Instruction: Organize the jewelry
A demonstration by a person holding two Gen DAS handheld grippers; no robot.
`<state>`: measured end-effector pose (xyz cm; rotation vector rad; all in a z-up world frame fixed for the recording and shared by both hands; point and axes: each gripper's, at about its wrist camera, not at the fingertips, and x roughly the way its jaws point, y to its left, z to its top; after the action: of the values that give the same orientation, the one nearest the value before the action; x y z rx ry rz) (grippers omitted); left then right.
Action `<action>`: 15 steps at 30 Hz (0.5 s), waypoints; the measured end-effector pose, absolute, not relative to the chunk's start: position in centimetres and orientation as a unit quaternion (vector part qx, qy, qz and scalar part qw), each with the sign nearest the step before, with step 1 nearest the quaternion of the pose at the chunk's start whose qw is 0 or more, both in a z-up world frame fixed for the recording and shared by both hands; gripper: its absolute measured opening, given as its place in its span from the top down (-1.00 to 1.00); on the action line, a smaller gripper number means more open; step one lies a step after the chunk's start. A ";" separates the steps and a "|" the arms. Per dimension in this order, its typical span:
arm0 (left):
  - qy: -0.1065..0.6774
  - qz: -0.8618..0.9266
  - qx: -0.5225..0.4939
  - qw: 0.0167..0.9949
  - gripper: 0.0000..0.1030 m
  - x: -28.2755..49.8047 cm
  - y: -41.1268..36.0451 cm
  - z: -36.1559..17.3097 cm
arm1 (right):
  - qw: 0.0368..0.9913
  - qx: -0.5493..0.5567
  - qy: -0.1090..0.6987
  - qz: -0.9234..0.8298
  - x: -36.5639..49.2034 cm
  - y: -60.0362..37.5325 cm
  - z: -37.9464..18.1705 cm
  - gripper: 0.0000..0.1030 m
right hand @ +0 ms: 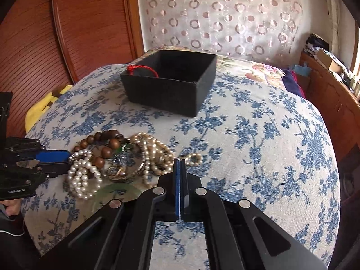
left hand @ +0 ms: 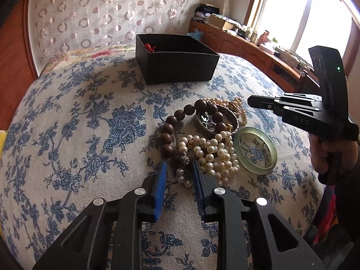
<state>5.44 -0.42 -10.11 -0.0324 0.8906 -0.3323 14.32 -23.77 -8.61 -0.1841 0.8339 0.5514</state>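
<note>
Floral bedspread (left hand: 74, 121) under jewelry pile (left hand: 209, 139), black box (left hand: 175, 60) beyond.

Right gripper (right hand: 180, 160), pressed closed, hovers beside the pearl necklace (right hand: 155, 150).

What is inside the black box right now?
A red cord lies against one inner wall of the black box, at a corner. The near walls hide most of the floor, so anything lying flat there cannot be seen.

A bed (left hand: 78, 123) in blue-flowered cloth was seen; a black box (left hand: 177, 65) lay at upper centre, a jewelry heap (left hand: 209, 139) at centre right.
</note>
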 end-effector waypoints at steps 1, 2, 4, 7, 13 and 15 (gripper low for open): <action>0.429 -0.160 -0.017 0.889 0.60 5.4 -0.4 -10.1 | 0.873 -0.088 0.399 0.265 14.2 -23.6 -8.6 0.99; 0.428 -0.161 -0.018 0.889 0.62 5.4 -0.4 -10.2 | 0.873 -0.088 0.399 0.266 14.2 -23.6 -8.6 0.99; 0.431 -0.165 -0.020 0.887 0.87 5.4 -0.4 -10.2 | 0.872 -0.088 0.400 0.268 14.2 -23.5 -8.7 0.99; 0.425 -0.168 -0.019 0.889 0.88 5.2 -0.5 -9.9 | 0.872 -0.088 0.401 0.268 14.1 -23.4 -8.8 0.99; 0.388 -0.157 -0.031 0.908 0.88 4.0 0.6 -7.2 | 0.871 -0.088 0.405 0.266 14.0 -23.5 -9.2 0.99; 0.379 -0.155 -0.036 0.912 0.88 3.7 1.0 -6.4 | 0.871 -0.086 0.405 0.266 14.0 -23.5 -9.2 0.99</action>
<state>3.71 1.02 -6.45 -0.0734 0.7813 -0.3190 14.04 -23.48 -9.24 -0.1790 0.8464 0.5561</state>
